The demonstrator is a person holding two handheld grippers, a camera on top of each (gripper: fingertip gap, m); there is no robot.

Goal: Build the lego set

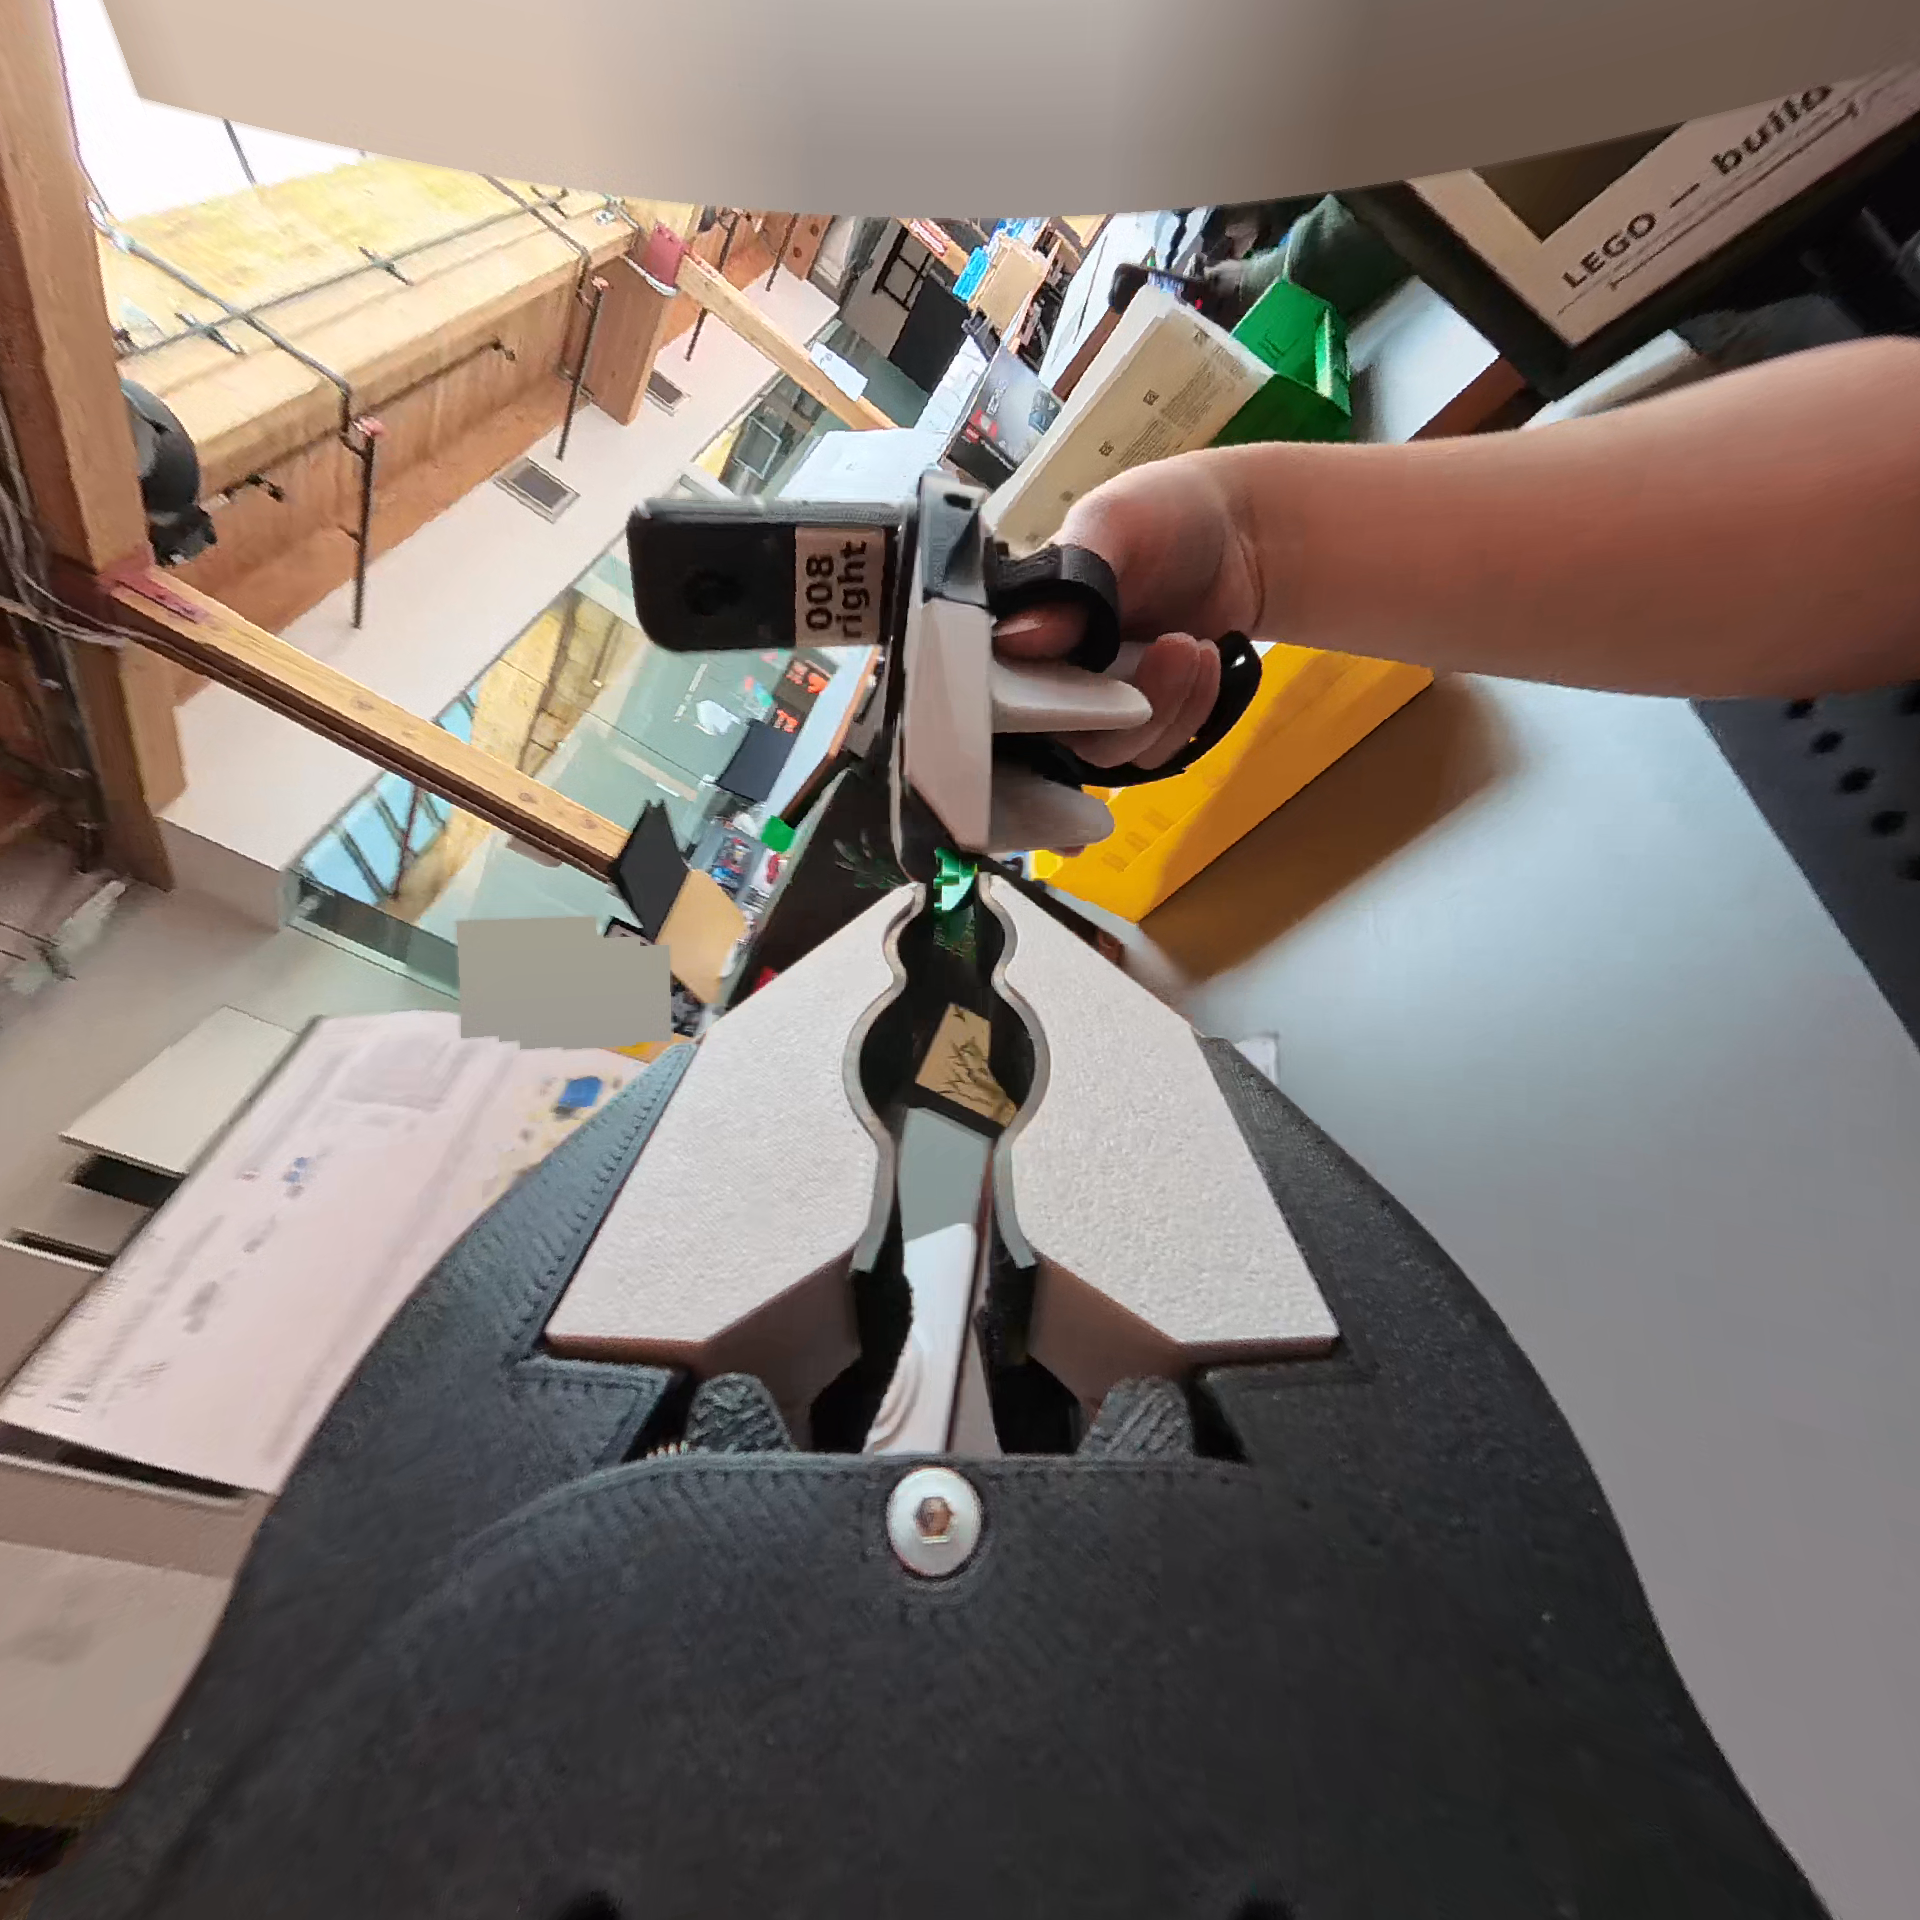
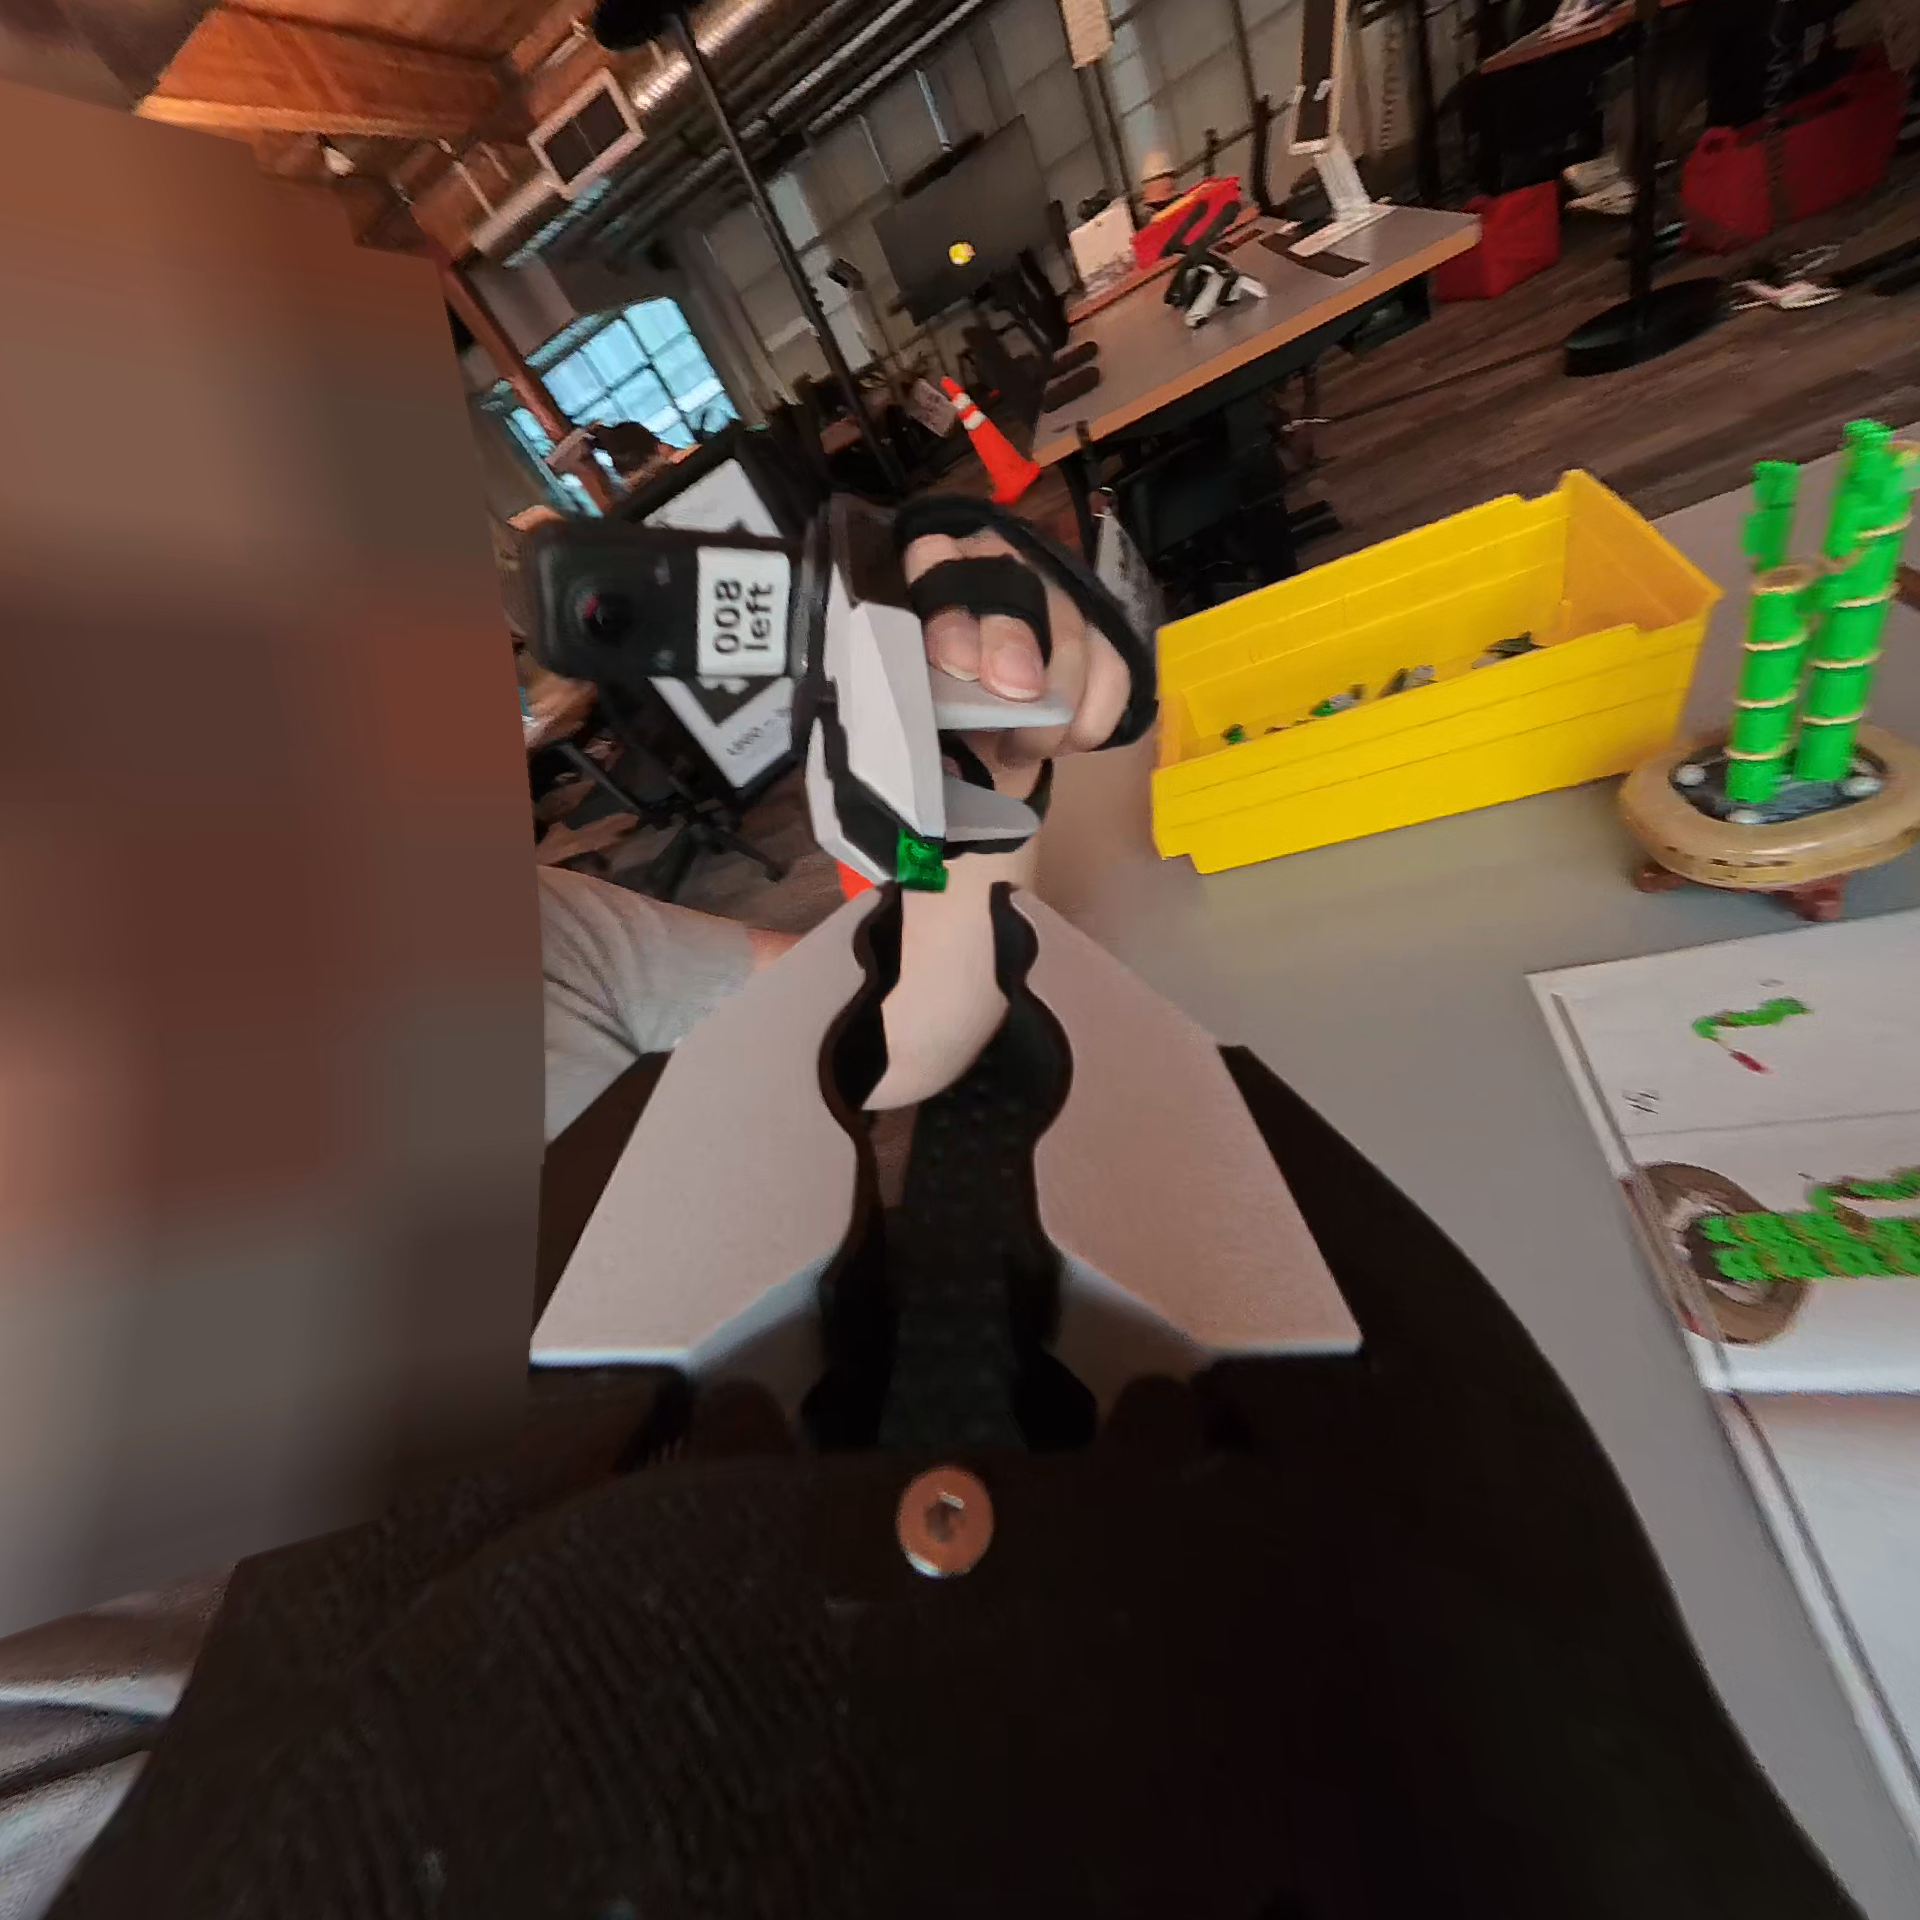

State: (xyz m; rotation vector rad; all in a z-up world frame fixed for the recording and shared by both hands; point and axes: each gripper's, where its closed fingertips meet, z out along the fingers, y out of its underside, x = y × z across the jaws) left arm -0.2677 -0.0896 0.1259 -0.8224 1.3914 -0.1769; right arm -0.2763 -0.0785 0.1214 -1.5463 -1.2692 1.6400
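A small green Lego piece (image 1: 951, 878) sits between the fingertips of my left gripper (image 1: 952, 894), which is shut on it in mid-air. My right gripper (image 1: 935, 844), held by a hand, meets it tip to tip from above. In the right wrist view the same piece (image 2: 921, 862) sits at the far left gripper's tip (image 2: 902, 871), just beyond my right gripper (image 2: 940, 902). The right jaws stand a narrow gap apart; I cannot tell whether they grip the piece. A partly built green bamboo model (image 2: 1818, 644) stands on a round tan base at the right.
A yellow bin (image 2: 1434, 665) with several loose pieces sits on the grey table (image 2: 1351, 987); it also shows in the left wrist view (image 1: 1247, 769). An open instruction booklet (image 2: 1766, 1143) lies at the right. Boxes (image 1: 1143, 416) and papers (image 1: 260, 1195) lie around. My two grippers' fingertips are within a few centimetres of each other.
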